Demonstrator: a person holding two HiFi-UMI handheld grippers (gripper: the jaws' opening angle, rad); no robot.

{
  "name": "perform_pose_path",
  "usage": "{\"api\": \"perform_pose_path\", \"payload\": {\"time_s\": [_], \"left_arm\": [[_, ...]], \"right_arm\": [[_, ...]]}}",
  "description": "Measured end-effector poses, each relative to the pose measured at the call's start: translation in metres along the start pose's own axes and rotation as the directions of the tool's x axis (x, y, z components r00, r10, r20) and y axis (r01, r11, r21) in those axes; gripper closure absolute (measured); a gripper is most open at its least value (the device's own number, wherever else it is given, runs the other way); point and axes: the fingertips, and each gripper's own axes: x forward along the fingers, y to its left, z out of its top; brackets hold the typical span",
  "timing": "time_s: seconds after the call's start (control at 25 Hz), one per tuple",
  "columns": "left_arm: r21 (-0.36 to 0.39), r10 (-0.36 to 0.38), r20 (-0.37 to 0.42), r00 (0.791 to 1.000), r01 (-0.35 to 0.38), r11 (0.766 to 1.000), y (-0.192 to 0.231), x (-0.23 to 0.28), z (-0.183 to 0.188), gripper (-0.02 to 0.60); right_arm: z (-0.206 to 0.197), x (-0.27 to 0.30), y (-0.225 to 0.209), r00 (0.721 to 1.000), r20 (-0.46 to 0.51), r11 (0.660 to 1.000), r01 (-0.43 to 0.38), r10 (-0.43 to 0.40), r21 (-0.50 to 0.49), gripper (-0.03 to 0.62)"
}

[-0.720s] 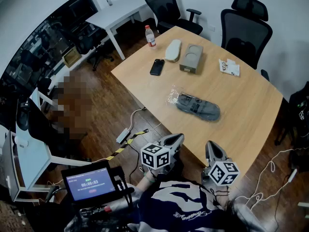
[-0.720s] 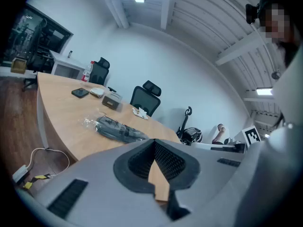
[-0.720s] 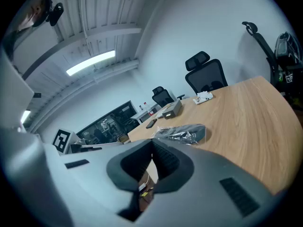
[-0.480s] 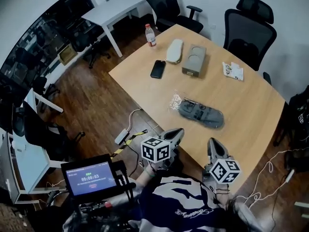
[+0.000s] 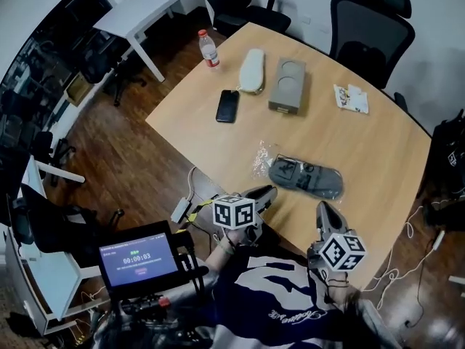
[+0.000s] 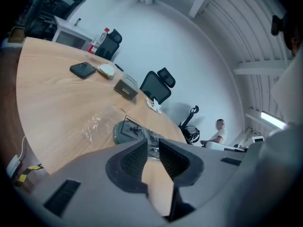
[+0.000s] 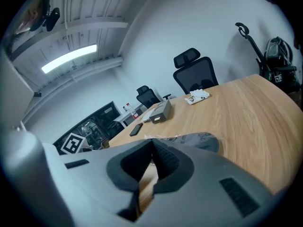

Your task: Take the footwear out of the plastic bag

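Left gripper (image 5: 265, 193) barely open, right gripper (image 5: 322, 208) shut, both empty, poised short of bag (image 5: 264, 154); shoe (image 5: 308, 179) inside, untouched.

I count two grippers: my left gripper (image 5: 267, 191) and right gripper (image 5: 322, 206). On one table (image 5: 378, 144): one bagged shoe (image 5: 305, 178), one pale slipper (image 5: 252, 70), one phone (image 5: 227, 105), one bottle (image 5: 208, 49), one box (image 5: 288, 84).

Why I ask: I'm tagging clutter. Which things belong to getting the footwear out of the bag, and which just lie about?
Job: plastic bag, grey footwear inside it, left tongs, right tongs.
Lying about: water bottle, phone, pale oval pad, grey box, paper packet.
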Motion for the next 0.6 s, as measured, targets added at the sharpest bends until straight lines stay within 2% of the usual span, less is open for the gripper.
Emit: {"api": "perform_pose_path", "payload": {"time_s": [0.12,0.24,0.36,0.44,0.52,0.6], "left_arm": [[-0.047,0.007,-0.068,0.998,-0.010,0.999,0.023,0.012,-0.001,0.490],[-0.097,0.014,-0.124,0.992,-0.026,0.995,0.041,0.020,-0.007,0.422],[-0.178,0.024,-0.150,0.988,-0.051,0.983,0.059,0.026,-0.016,0.368],[-0.261,0.022,-0.137,0.990,-0.057,0.964,0.067,0.030,-0.018,0.339],[-0.363,0.012,-0.094,0.995,-0.045,0.931,0.072,0.034,-0.015,0.302],[-0.448,0.007,-0.043,0.999,-0.025,0.894,0.075,0.037,-0.009,0.301]], "right_arm": [[0.004,0.007,-0.010,0.998,0.015,0.998,0.053,-0.054,0.029,0.605],[0.004,0.010,-0.020,0.994,0.024,0.993,0.102,-0.104,0.052,0.605],[0.002,0.011,-0.029,0.990,0.020,0.988,0.138,-0.140,0.070,0.605],[0.001,0.011,-0.035,0.987,0.016,0.984,0.157,-0.158,0.079,0.605],[0.001,0.008,-0.041,0.984,0.011,0.981,0.174,-0.175,0.086,0.605],[0.000,0.004,-0.047,0.982,0.004,0.979,0.186,-0.187,0.081,0.605]]}}
